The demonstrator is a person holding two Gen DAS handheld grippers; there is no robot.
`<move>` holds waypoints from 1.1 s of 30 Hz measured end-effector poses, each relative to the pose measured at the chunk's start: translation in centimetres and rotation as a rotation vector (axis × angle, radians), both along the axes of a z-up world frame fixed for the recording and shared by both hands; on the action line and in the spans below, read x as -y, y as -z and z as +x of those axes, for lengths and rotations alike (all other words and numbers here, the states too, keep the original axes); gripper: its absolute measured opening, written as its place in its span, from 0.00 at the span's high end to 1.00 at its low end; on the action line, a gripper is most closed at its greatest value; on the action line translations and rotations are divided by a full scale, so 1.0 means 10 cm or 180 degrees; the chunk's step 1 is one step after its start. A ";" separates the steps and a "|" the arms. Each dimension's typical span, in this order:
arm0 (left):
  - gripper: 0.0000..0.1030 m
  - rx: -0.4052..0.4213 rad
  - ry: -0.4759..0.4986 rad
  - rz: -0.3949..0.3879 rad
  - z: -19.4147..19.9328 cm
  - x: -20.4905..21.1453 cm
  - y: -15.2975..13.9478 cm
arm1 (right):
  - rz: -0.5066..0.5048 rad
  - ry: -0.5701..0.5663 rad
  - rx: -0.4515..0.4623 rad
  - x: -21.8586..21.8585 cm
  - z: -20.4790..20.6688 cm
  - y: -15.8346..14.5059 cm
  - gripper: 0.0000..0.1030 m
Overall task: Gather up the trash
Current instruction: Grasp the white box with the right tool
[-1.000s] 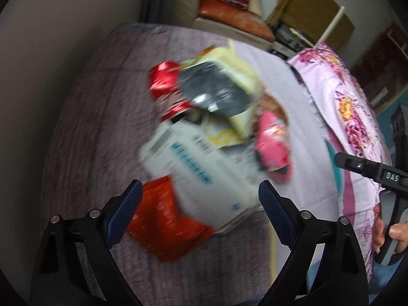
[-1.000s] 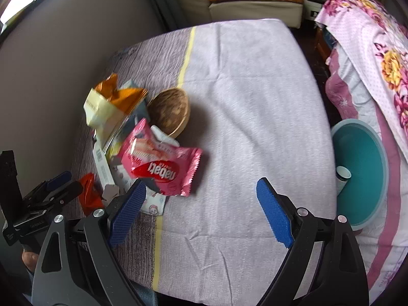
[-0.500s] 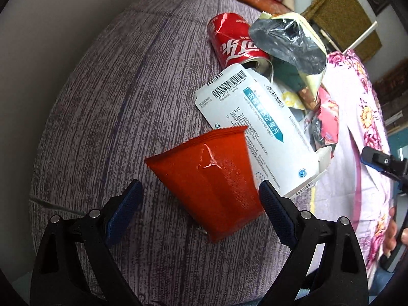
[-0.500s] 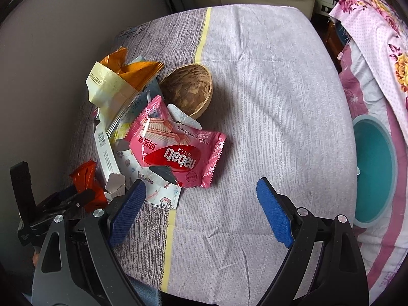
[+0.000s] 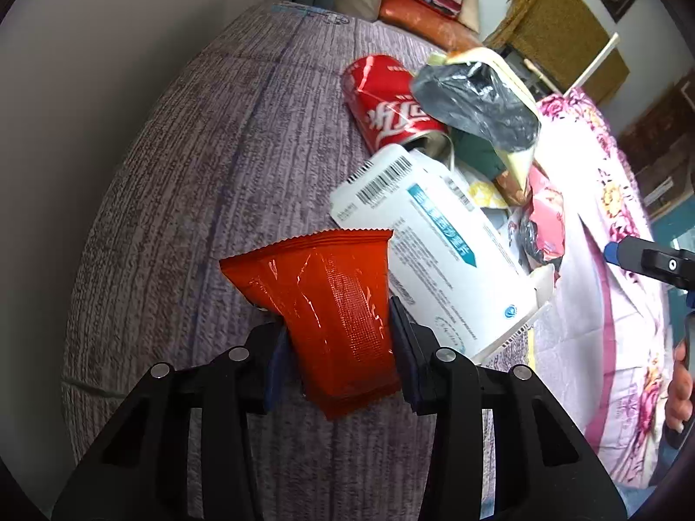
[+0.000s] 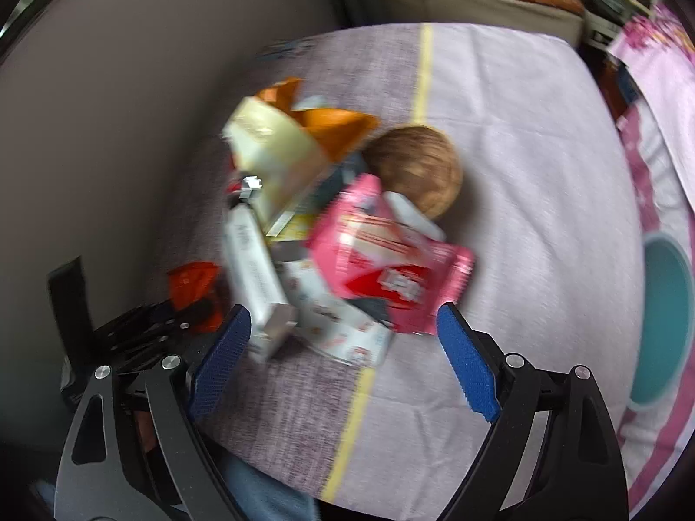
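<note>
On the purple-clothed table (image 5: 182, 182), a litter heap is seen: white medicine box (image 5: 438, 256), crushed cola can (image 5: 386, 104). The left gripper (image 5: 339, 347) has just been closed onto the orange wrapper (image 5: 330, 304), so lifting becomes possible. The right gripper (image 6: 343, 364) is held wide, empty, before the pink wafer packet (image 6: 391, 256).

Counter (image 6: 543, 165) covered by a mauve-grey cloth with a yellow stripe (image 6: 423, 65). Lying on it, grouped toward the wall side: red drink can (image 5: 386, 100) on its side, white carton with barcode (image 5: 434, 252), orange-red wrapper (image 5: 334, 304), pink wafer packet (image 6: 391, 260), cream and orange bag (image 6: 282, 147), brown bowl-like object (image 6: 417, 169). Several items overlap.
</note>
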State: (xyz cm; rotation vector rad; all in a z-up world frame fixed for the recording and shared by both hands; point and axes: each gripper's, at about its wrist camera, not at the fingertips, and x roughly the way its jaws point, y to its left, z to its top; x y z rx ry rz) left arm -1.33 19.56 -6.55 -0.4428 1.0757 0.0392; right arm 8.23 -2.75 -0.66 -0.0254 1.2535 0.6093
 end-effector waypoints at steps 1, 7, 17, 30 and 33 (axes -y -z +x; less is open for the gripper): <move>0.59 0.0013 -0.0004 -0.0023 -0.02 -0.09 0.01 | 0.0035 -0.0091 -0.0023 -0.08 -0.01 0.00 0.32; 0.59 0.0051 -0.0058 -0.0168 -0.17 -0.36 0.03 | -0.0054 -0.0460 -0.0172 -0.60 0.04 0.22 0.42; 0.58 0.0088 0.0009 -0.0274 -0.27 -0.40 0.07 | -0.0127 -0.0710 -0.0468 -0.98 0.04 0.56 0.72; 0.59 0.0096 0.0069 -0.0212 -0.22 -0.33 0.05 | 0.0101 -0.0828 -0.0566 -1.28 -0.08 0.61 0.80; 0.59 0.0068 0.0059 -0.0214 -0.21 -0.32 0.02 | 0.0187 -0.0748 -0.0418 -1.15 -0.11 0.40 0.80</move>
